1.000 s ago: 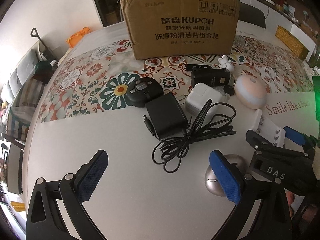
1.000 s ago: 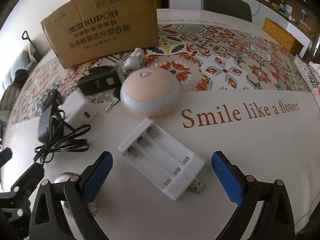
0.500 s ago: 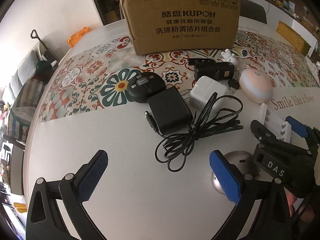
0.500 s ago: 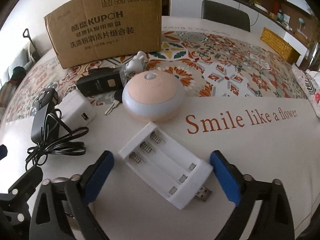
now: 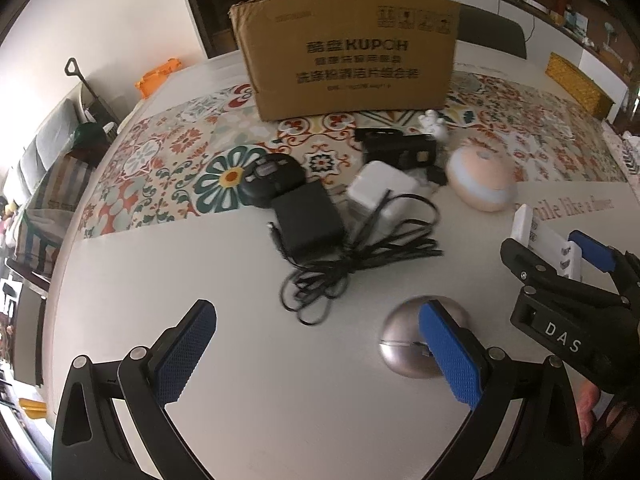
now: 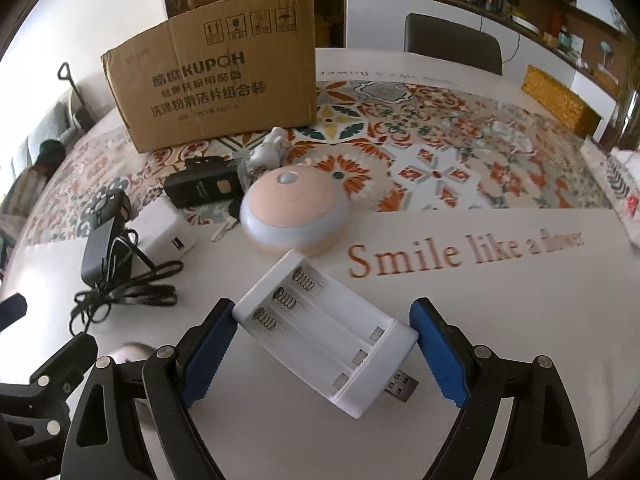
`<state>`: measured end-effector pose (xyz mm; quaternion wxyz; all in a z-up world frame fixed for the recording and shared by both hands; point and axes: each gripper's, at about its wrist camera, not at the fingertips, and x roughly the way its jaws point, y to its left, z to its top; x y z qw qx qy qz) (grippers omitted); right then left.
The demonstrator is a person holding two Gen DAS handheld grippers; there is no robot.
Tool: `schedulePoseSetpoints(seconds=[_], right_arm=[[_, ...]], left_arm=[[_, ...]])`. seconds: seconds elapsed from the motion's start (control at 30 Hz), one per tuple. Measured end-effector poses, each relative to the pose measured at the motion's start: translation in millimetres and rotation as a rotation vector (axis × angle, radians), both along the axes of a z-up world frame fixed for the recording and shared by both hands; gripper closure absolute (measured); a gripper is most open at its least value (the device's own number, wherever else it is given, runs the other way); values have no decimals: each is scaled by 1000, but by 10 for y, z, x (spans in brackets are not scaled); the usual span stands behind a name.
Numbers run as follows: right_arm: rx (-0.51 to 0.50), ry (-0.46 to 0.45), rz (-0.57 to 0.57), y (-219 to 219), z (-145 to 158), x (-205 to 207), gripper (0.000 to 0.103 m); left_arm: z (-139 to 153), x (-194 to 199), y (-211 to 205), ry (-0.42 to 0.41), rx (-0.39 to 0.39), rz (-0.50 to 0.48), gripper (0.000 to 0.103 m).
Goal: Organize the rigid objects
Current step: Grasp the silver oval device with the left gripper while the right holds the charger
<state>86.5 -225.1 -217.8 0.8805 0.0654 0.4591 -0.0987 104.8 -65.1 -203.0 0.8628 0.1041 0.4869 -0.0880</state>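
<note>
While the right gripper [image 6: 322, 346] has its fingers clamped on the white battery charger [image 6: 326, 334] just above the bench [image 6: 500, 320], its skewed corner-to-corner hold could let it twist out. Nearby, the left gripper [image 5: 316, 358] hangs open, empty.

Two handheld grippers, same build. Left gripper [image 5: 316, 356]: black plastic frame, triangular cut-outs in angled arms, silver round screws at pivots, blue pads [image 5: 450, 354] with knurled diamond texture. Right gripper [image 6: 322, 354]: identical black arms, silver screws, blue textured pads [image 6: 438, 350]. Seen from left wrist view, white "DAS" lettering on black side of right gripper body. No sleeve visible.
</note>
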Motion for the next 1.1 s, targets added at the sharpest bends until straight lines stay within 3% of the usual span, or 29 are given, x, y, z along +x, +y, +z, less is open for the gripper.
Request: schedulePoseSetpoints(seconds=[0.4,0.7,0.97,1.1], right_arm=[[-32,52,61,-258,121,-363,16],[-46,84,65,-412,5,-454,15],[-46,92,69,-421,-78,-446,15],[-43,91,73,-408,-95,-438,15]], left_arm=[[-158,-293,-346,-5,-29,-38,1],[-375,-319,-491,-18,-50,-52,17],[-438,-270,-491,-44,-89,-45,20],[-442,-305,-466,-64,-121,-44,31]])
